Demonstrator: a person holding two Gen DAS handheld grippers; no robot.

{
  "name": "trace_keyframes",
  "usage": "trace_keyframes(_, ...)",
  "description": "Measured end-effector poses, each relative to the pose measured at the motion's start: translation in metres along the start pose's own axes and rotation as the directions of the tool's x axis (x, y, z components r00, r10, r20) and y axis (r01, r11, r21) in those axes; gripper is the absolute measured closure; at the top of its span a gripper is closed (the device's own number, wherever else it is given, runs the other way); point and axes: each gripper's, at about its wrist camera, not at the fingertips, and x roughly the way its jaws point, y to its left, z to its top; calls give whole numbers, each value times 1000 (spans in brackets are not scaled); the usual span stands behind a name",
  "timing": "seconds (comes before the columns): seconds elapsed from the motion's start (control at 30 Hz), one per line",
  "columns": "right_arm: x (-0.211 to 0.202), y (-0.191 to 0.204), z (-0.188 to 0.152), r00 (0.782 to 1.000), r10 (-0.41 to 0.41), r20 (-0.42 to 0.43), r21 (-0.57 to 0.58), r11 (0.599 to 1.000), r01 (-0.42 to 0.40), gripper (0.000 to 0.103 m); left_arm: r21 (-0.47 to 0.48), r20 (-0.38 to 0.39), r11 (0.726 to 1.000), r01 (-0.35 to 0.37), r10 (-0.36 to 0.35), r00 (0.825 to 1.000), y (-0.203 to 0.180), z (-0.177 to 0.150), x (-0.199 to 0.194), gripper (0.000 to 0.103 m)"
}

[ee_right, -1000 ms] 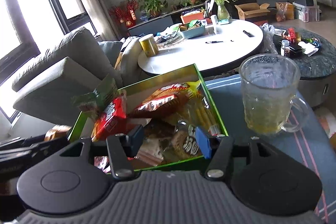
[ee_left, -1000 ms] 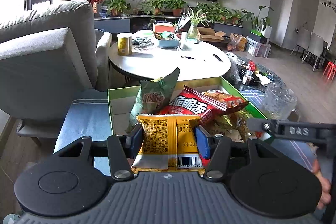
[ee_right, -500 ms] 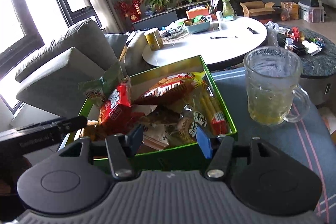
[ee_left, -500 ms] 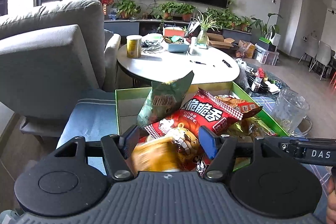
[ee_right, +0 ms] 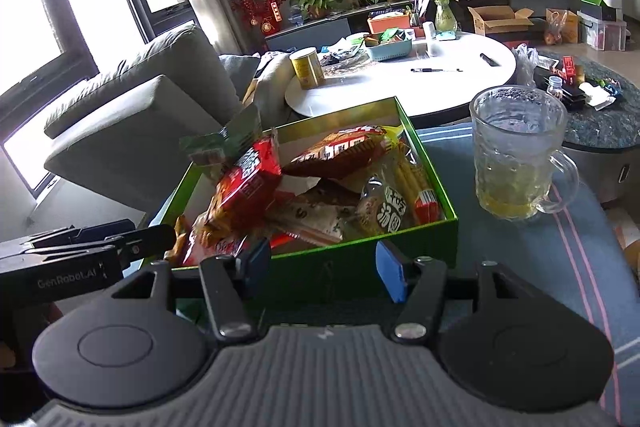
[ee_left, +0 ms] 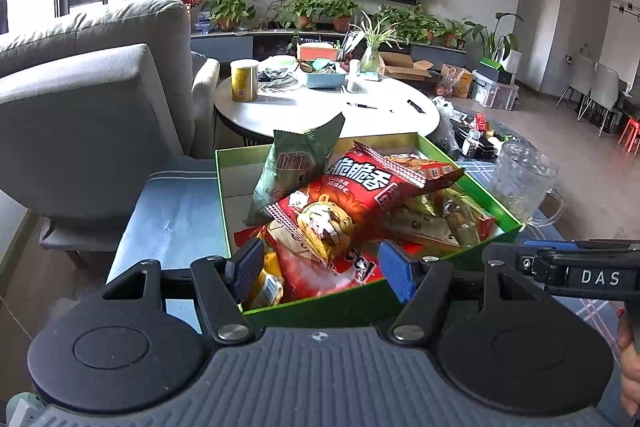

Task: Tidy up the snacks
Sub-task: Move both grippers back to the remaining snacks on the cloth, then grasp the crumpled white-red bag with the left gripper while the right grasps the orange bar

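A green box [ee_left: 224,203] full of snack bags stands on a blue striped cloth. A red lion-print bag [ee_left: 352,203] lies on top, with a green bag [ee_left: 292,167] leaning upright behind it. A yellow packet [ee_left: 268,279] lies in the box's near left corner. My left gripper [ee_left: 322,273] hovers open over that near edge, and neither pad touches the packet. In the right wrist view my right gripper [ee_right: 322,267] is open and empty in front of the box's near wall [ee_right: 360,259]. The left gripper's body [ee_right: 100,251] shows at that view's left.
A glass mug [ee_right: 516,163] with a little yellow liquid stands just right of the box. Behind the box is a round white table [ee_left: 320,111] with a yellow can, pens and clutter. A grey sofa [ee_left: 80,99] fills the left side.
The left gripper's jaws widened and let go of the yellow packet, which dropped into the box's near corner. Both grippers drew back a little from the box.
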Motion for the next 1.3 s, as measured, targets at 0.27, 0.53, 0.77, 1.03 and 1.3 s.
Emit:
trace_keyframes(0.27,-28,10,-23,1000,11,-13,-9,1000,-12,19,28,-1,999,23,-23,1000,-3,-21,-40,39)
trace_keyframes(0.53,-66,24,-49,1000,7,-22,-49,999,-8,19,116,-64,992,55,-47,997,2,-73,-93,36)
trace_keyframes(0.77,-85,23,-70,1000,2,-24,-23,1000,-2,19,129,-129,990,49,-33,991,10,-124,-137,32)
trace_keyframes(1.03,-102,21,-90,999,-25,-36,-9,1000,24,19,91,-206,994,54,-34,978,12,-160,-145,32)
trace_keyframes(1.3,-121,15,-115,994,-96,-42,-47,994,94,18,62,-256,997,52,-34,966,12,-177,-123,39)
